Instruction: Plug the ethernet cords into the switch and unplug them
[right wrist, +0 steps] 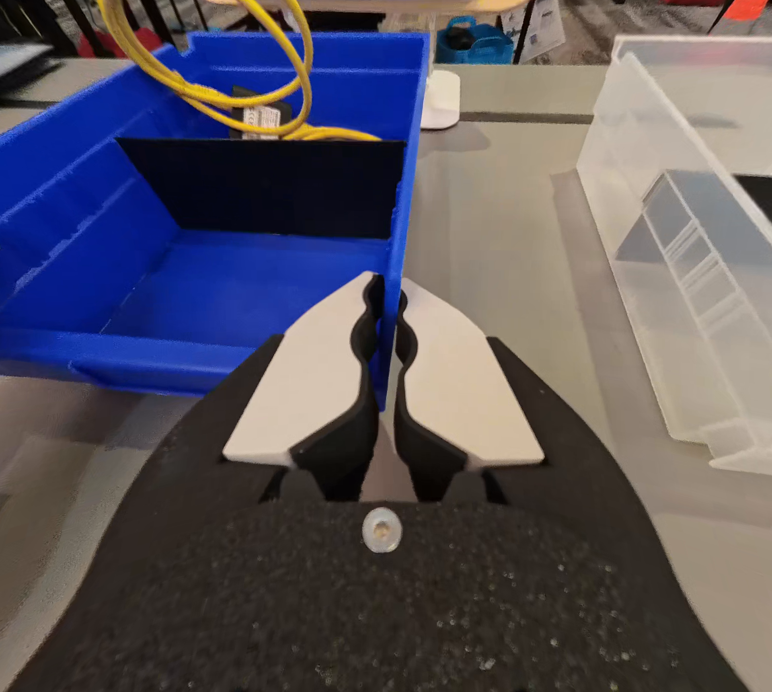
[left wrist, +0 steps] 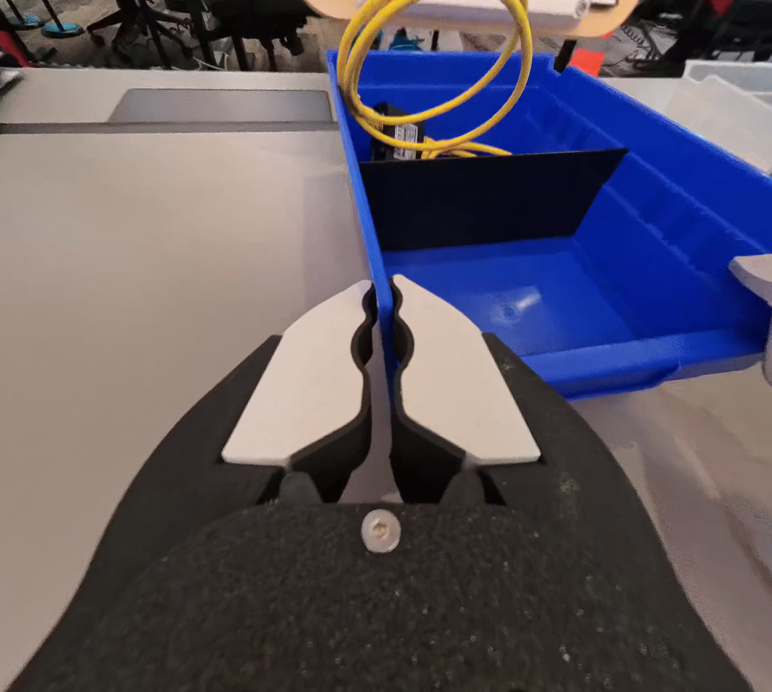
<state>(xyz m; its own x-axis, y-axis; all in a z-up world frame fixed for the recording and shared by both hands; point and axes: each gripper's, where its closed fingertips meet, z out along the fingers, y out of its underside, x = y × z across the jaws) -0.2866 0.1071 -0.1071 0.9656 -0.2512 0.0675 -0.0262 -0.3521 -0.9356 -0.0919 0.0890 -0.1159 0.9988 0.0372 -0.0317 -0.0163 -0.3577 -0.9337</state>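
- Now both grippers are clamped on the blue bin: the left gripper (left wrist: 382,287) pinches its left wall (left wrist: 378,254), the right gripper (right wrist: 390,287) its right wall (right wrist: 397,246).
- Behind the black divider (left wrist: 480,195) sits the switch (left wrist: 399,137), yellow ethernet cords (left wrist: 434,58) looping high above it.
- Risk, I'd say: an uneven pull twists the bin, or thin walls slip from the pads.
- A jolt could tip the cords out over the rim.

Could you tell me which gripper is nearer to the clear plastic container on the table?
The right gripper: it clamps the blue bin's right wall, the side facing the clear container. The left gripper clamps the bin's left wall, on the far side.
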